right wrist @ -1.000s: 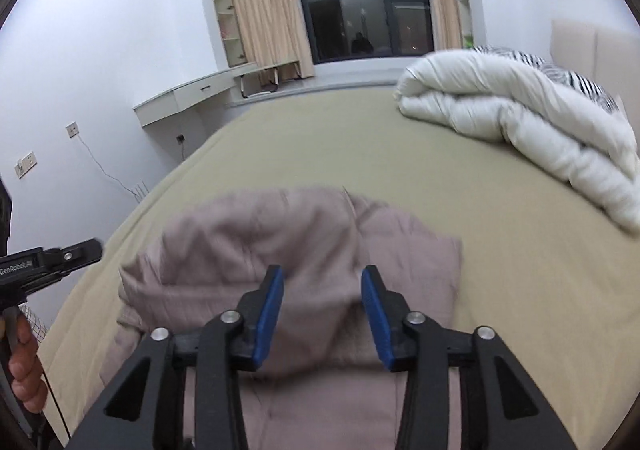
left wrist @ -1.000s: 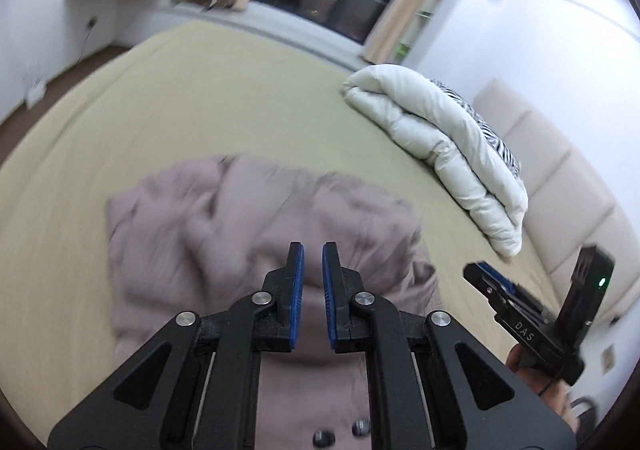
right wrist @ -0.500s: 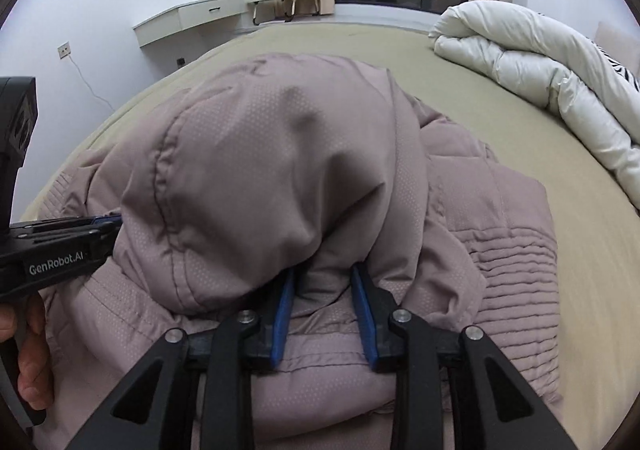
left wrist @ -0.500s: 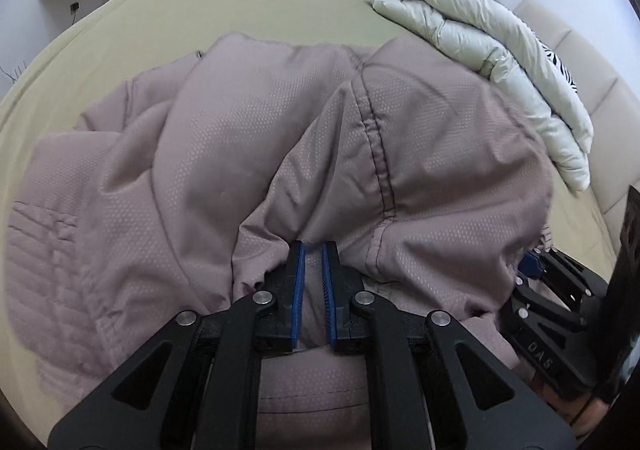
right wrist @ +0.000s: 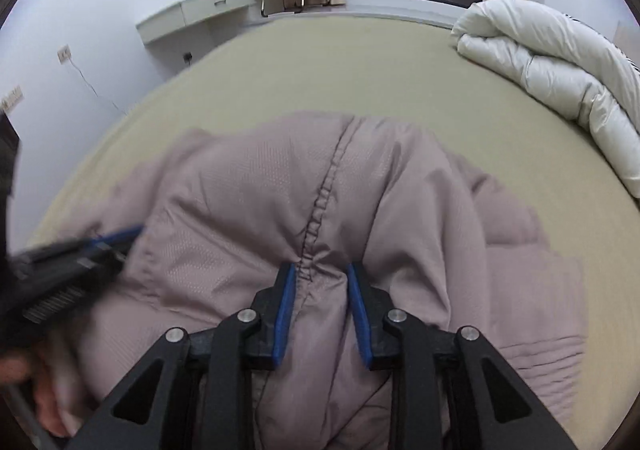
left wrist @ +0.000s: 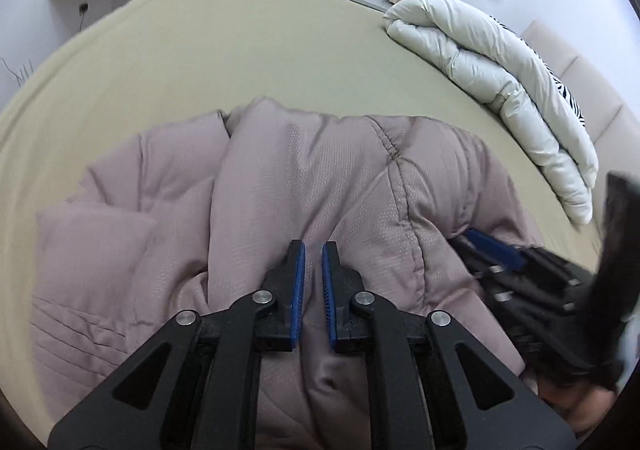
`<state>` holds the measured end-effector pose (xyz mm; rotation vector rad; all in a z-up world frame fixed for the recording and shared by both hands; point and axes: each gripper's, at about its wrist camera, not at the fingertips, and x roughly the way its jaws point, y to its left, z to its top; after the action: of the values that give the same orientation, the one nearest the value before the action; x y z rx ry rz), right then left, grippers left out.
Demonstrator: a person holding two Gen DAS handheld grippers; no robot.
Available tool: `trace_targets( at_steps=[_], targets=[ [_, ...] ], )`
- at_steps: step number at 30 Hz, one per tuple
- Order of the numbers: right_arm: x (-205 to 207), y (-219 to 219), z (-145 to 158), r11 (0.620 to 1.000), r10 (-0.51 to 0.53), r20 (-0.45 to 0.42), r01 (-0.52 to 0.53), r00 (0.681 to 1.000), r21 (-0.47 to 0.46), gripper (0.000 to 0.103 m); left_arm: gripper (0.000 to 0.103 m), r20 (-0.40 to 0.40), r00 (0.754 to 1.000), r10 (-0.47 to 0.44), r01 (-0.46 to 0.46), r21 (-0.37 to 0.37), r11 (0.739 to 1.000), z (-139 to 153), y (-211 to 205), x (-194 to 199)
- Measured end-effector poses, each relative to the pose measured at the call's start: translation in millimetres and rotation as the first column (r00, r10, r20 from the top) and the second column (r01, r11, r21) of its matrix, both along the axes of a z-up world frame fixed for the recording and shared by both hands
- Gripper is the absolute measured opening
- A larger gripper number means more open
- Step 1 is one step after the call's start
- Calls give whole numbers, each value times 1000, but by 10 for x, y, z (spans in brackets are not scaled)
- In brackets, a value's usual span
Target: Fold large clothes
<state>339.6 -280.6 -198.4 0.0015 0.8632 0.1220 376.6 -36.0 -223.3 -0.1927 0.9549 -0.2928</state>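
Note:
A mauve padded jacket [left wrist: 312,170] lies bunched on the olive bed sheet [left wrist: 200,62]. My left gripper [left wrist: 313,246] is low over the jacket's middle with its blue pads almost together. Fabric shows in the narrow gap, and I cannot tell whether any is pinched. In the right wrist view my right gripper [right wrist: 321,268] is shut on a puckered seam ridge of the jacket [right wrist: 320,190], which bulges between its pads. The right gripper [left wrist: 496,252] also shows blurred at the jacket's right edge. At the jacket's left edge, the left gripper [right wrist: 116,236] shows blurred too.
A rolled white duvet [right wrist: 560,58] lies along the bed's right side, by a beige headboard [left wrist: 592,90]. Olive sheet stretches beyond the jacket to a white wall desk [right wrist: 200,10] and a dark window. A hand [right wrist: 24,382] holds the left gripper's grip.
Both grippers have come down and forward from above the bed onto the jacket. The right jaws have narrowed onto a fold of fabric. The jacket's raised hump has sunk lower.

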Motion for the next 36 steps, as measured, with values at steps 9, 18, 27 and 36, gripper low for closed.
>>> trace_targets(
  at_steps=[9, 18, 27, 36],
  targets=[
    [8, -61, 105, 999, 38, -26, -38, 999, 17, 27, 8, -28, 999, -19, 20, 34, 999, -267, -32, 141],
    [674, -281, 317, 996, -74, -11, 74, 997, 49, 41, 8, -10, 1000, -15, 16, 25, 1000, -439, -147, 299],
    [810, -201, -272, 992, -113, -33, 111, 993, -63, 41, 8, 20, 1000, -1, 0, 49, 999, -516, -206, 302],
    [79, -320, 455, 985, -93, 73, 80, 993, 155, 40, 9, 138, 990, 23, -23, -2, 1000, 38, -15, -221]
  ],
)
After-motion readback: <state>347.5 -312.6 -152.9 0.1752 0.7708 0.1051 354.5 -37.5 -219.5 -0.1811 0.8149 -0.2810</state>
